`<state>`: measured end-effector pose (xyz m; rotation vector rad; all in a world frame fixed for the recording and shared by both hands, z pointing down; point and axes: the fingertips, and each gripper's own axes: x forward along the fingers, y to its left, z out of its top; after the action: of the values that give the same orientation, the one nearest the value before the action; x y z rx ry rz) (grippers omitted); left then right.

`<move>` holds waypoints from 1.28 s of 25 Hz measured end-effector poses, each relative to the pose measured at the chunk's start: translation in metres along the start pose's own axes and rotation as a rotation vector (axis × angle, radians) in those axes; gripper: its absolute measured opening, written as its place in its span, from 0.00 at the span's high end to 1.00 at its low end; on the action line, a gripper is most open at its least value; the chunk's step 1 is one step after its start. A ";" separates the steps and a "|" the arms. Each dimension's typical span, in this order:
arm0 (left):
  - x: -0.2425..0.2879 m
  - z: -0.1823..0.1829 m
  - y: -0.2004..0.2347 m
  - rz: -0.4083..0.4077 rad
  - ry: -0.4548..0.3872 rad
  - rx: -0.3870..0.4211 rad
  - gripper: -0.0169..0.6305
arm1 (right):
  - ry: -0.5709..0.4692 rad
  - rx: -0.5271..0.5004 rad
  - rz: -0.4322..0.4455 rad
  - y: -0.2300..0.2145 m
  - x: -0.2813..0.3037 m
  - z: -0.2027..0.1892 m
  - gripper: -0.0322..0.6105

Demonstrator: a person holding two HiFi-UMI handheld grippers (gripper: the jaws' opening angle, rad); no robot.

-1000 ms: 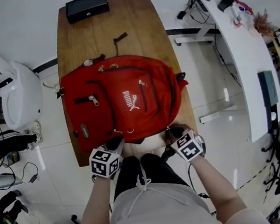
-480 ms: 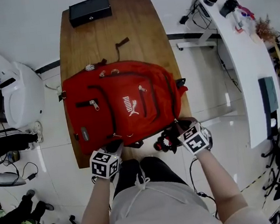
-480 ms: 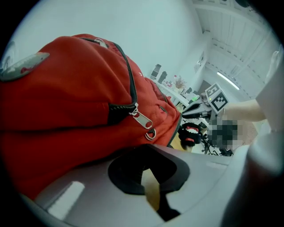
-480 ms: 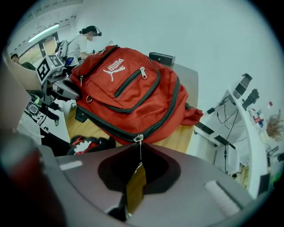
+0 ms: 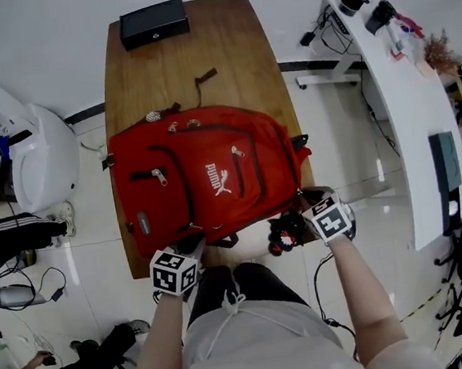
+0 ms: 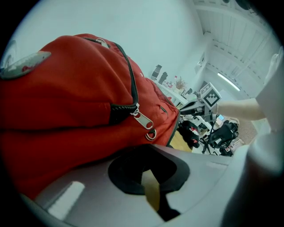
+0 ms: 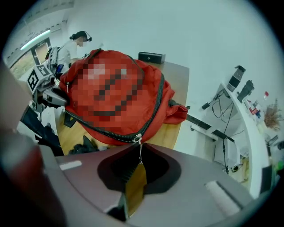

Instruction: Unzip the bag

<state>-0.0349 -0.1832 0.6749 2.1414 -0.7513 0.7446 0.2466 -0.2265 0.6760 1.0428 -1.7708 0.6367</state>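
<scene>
- The wooden table [image 5: 174, 61] is the biggest thing here. It is long and brown and stands on a shiny white floor.
- The red bag [image 5: 202, 150] lies flat on the near half of the table, with its front pockets facing up. Its near edge sits right at the table's near end, close to the person.
- A black box [image 5: 153, 23] sits at the far end of the table, well apart from the bag.
- The left gripper [image 6: 148, 177] is at the bag's near left edge. Its jaws are pinched together on the red cloth, which bunches up right over them.
- The right gripper [image 7: 137, 175] is at the bag's near right corner (the side by the white desk). Its jaws have just been opening a little, but the pull is between them and looks pinched.
- The zipper pull [image 7: 140, 153] is the smallest thing. It is a thin bit of metal that hangs straight from the black zip on the bag's edge down into the right gripper's jaws.
</scene>
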 end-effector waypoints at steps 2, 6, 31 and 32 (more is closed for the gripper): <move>0.001 0.001 0.000 0.010 0.000 0.002 0.96 | -0.017 0.037 0.010 -0.002 0.000 0.002 0.91; 0.000 0.000 -0.001 0.008 -0.001 0.013 0.96 | -0.074 0.141 0.031 -0.003 -0.004 0.003 0.84; -0.204 0.119 -0.116 0.139 -0.750 0.288 0.96 | -0.894 -0.002 0.187 0.115 -0.199 0.122 0.94; -0.204 0.112 -0.119 0.134 -0.746 0.281 0.96 | -0.890 -0.005 0.188 0.120 -0.199 0.117 0.94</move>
<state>-0.0559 -0.1485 0.4169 2.6713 -1.2332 0.0823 0.1252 -0.1845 0.4499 1.2708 -2.6539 0.2736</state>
